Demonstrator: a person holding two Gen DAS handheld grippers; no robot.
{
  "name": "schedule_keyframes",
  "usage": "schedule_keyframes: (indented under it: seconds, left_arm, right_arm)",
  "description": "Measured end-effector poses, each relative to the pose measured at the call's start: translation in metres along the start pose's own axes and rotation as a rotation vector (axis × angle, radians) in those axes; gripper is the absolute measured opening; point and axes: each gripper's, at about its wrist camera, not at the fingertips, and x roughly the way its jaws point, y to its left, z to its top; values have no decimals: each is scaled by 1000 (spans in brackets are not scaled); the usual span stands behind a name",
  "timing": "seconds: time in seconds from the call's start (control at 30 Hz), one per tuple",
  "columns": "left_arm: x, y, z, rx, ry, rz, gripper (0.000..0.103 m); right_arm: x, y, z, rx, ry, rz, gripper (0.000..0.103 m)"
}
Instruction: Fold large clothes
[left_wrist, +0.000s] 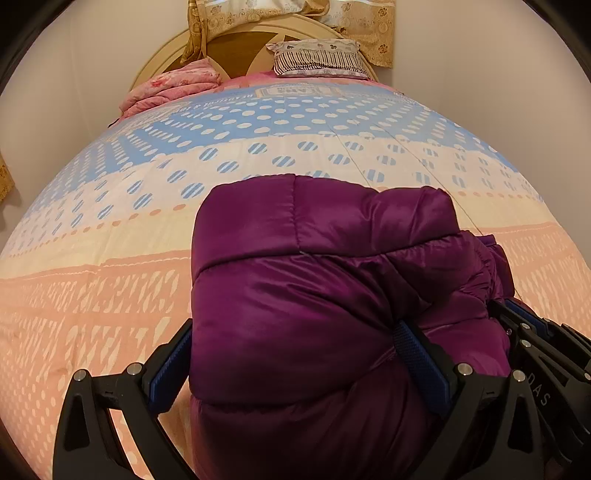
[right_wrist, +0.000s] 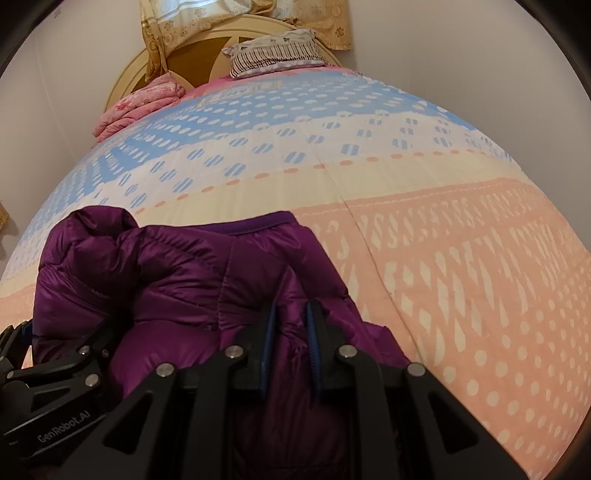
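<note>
A purple puffer jacket (left_wrist: 321, 266) lies bundled on the bed's patterned quilt (left_wrist: 110, 258). In the left wrist view my left gripper (left_wrist: 295, 339) has its jaws spread wide around a thick fold of the jacket, both blue pads pressing into it. My right gripper (left_wrist: 524, 325) shows at the right edge, against the jacket. In the right wrist view my right gripper (right_wrist: 290, 317) is nearly closed, pinching a ridge of the jacket (right_wrist: 177, 273). The left gripper's body (right_wrist: 66, 362) shows at lower left.
The quilt (right_wrist: 461, 258) covers the whole bed. A folded pink blanket (left_wrist: 173, 86) and a striped pillow (left_wrist: 317, 59) lie at the wooden headboard (left_wrist: 236, 51). Gold curtains (left_wrist: 373, 26) hang behind. White walls flank the bed on both sides.
</note>
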Motion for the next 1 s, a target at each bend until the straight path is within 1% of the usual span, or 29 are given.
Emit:
schedule_keyframes:
  seconds: [0.3, 0.37, 0.4, 0.43, 0.47, 0.5, 0.53, 0.57, 0.63, 0.7, 0.77, 0.8, 0.87, 0.93, 1.0]
  left_arm:
    - [0, 4, 0, -2, 9, -8, 102]
    - [-3, 6, 1, 1, 28, -23, 102]
    - [-6, 6, 1, 6, 43, -30, 102]
    - [-19, 13, -3, -6, 44, -37, 102]
    - [-32, 17, -7, -23, 26, -49, 102]
    - [-44, 21, -11, -34, 7, -76, 102]
    - [-60, 28, -19, -36, -21, -123, 102]
    - [-73, 35, -29, -26, -40, -158, 102]
    - [-88, 43, -46, -4, -70, -181, 102]
    - [-88, 50, -62, -9, -47, -193, 102]
    - [-83, 52, -68, -41, -32, -239, 102]
    - [-80, 53, -70, -57, -31, -252, 102]
    - [-75, 57, -74, -90, -32, -269, 102]
    - [-71, 57, -77, -105, -30, -287, 102]
    - [-69, 59, -79, -117, -30, -308, 102]
  right_arm:
    - [-1, 1, 0, 6, 2, 9, 19]
    - [-3, -1, 1, 13, 3, 28, 20]
    - [-7, -4, 1, 20, 3, 56, 22]
    - [-18, -10, 0, 21, -4, 96, 27]
    - [-32, -16, -2, 27, -34, 117, 31]
    - [-43, -20, -5, 35, -64, 124, 49]
    - [-63, -28, -10, 50, -120, 119, 69]
    - [-76, -35, -16, 51, -154, 101, 74]
    - [-84, -44, -26, 34, -152, 100, 75]
    - [-80, -50, -34, 46, -115, 124, 75]
    - [-67, -52, -43, 62, -64, 157, 73]
    - [-65, -51, -47, 66, -64, 162, 73]
    - [-63, -49, -50, 63, -68, 187, 69]
    - [-62, -45, -53, 51, -63, 206, 61]
    - [-61, -43, -55, 27, -60, 206, 60]
